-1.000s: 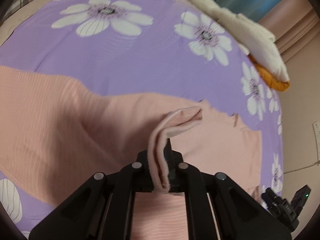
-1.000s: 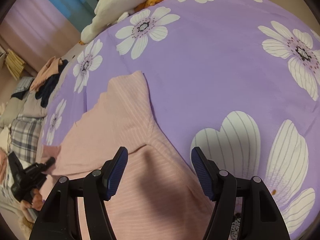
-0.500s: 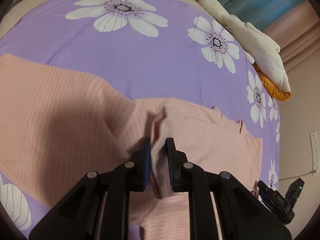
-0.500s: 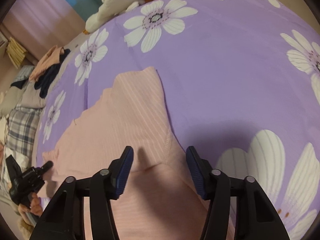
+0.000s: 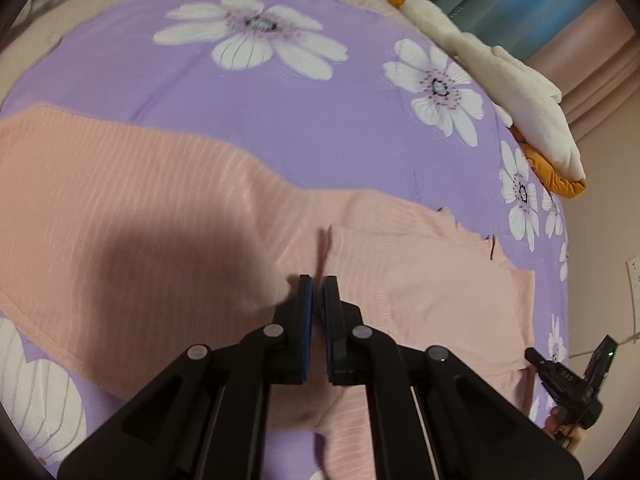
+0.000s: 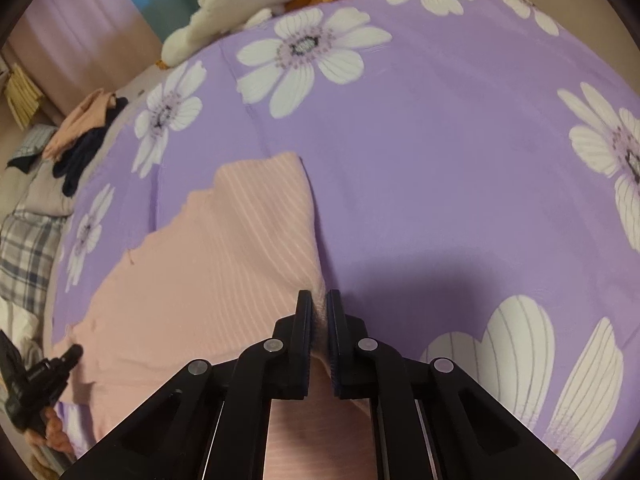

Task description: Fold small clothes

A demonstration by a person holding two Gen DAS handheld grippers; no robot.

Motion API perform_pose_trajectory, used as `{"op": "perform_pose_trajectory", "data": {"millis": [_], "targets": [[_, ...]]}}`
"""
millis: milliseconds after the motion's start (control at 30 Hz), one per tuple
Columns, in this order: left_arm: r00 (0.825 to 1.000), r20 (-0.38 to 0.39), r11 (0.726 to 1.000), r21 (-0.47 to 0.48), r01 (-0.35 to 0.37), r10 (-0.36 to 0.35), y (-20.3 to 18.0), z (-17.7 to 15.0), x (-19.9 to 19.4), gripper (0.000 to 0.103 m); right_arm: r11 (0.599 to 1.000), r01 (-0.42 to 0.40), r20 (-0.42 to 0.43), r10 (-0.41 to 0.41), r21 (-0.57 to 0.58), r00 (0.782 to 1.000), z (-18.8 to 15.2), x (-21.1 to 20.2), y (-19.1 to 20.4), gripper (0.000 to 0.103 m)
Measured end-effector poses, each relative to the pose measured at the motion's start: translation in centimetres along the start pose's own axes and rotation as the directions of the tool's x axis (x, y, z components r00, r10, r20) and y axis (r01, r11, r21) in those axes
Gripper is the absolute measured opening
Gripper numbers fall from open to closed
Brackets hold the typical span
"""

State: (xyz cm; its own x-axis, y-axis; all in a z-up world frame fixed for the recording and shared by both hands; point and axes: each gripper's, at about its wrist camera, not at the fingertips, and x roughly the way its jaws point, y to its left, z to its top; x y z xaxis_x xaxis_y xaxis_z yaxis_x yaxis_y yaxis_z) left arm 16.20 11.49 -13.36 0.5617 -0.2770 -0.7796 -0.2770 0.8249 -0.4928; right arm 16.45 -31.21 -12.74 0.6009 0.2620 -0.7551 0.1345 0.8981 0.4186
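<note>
A pink ribbed top (image 5: 168, 208) lies spread flat on a bed covered by a purple bedspread (image 5: 320, 128) printed with large white daisies. No brand, label or readable writing shows on the garment; faint lettering on the blue curtain (image 5: 520, 4) at the far edge of the left wrist view is too blurred to read.

The left gripper (image 5: 319, 284) is low over the middle of the top, its jaws drawn nearly together around a thin raised ridge of the pink fabric. The pinched cloth between the blue pads is in shadow and hard to make out.

The right gripper (image 6: 319, 300) is at the top's edge where it meets the bedspread, its jaws narrowed onto the pink fabric, a sliver of which shows between the pads. In the right wrist view the top (image 6: 224, 256) stretches away to the left, with a folded-over sleeve end at its far side.

Each view catches the other gripper at its rim, cut off, with part of a hand (image 6: 52, 436) holding it. A cream and orange plush toy (image 5: 520, 92) rests at the bed's far edge. A pile of clothes (image 6: 80, 132) and a plaid cloth (image 6: 24, 256) sit beyond the bed, blurred by the lens.
</note>
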Motion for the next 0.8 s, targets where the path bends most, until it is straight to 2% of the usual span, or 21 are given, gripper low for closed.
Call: {"op": "perform_pose_trajectory", "data": {"millis": [167, 300, 367, 433, 500, 700, 767, 800], "targets": [[1.000, -0.012, 1.000, -0.013, 0.024, -0.024, 0.4, 0.0, 0.0, 0.005, 0.998, 0.047, -0.015, -0.048, -0.037, 0.999, -0.2, 1.0, 0.5, 0.008], [0.999, -0.015, 0.999, -0.006, 0.032, -0.032, 0.0, 0.0, -0.4, 0.005, 0.998, 0.054, -0.017, -0.055, -0.040, 0.998, -0.3, 0.9, 0.4, 0.008], [0.999, -0.019, 0.999, -0.002, 0.049, -0.049, -0.3, 0.0, -0.6, 0.013, 0.998, 0.048, -0.019, -0.049, -0.035, 0.999, -0.3, 1.0, 0.2, 0.008], [0.998, -0.032, 0.998, -0.006, 0.059, -0.059, -0.4, 0.0, -0.5, 0.036, 0.999, 0.042, -0.020, -0.043, -0.028, 0.999, -0.3, 1.1, 0.1, 0.008], [0.996, -0.044, 0.997, -0.013, 0.081, -0.082, -0.6, 0.0, -0.3, 0.039, 0.999, 0.041, -0.021, -0.041, -0.027, 0.999, -0.3, 1.2, 0.2, 0.008], [0.996, -0.061, 0.997, 0.034, 0.068, -0.066, -1.7, -0.6, 0.7, 0.035, 0.999, 0.039, -0.021, -0.039, -0.023, 0.999, -0.4, 1.2, 0.2, 0.008], [0.996, -0.064, 0.997, 0.046, 0.063, -0.060, -1.8, -0.8, 1.0, 0.021, 0.999, 0.036, -0.020, -0.036, -0.019, 0.999, -0.5, 1.2, 0.1, 0.008], [0.996, -0.070, 0.997, 0.042, 0.060, -0.057, -1.7, -0.9, 1.2, 0.010, 0.999, 0.034, -0.019, -0.035, -0.018, 0.999, -0.5, 1.3, 0.1, 0.008]]}}
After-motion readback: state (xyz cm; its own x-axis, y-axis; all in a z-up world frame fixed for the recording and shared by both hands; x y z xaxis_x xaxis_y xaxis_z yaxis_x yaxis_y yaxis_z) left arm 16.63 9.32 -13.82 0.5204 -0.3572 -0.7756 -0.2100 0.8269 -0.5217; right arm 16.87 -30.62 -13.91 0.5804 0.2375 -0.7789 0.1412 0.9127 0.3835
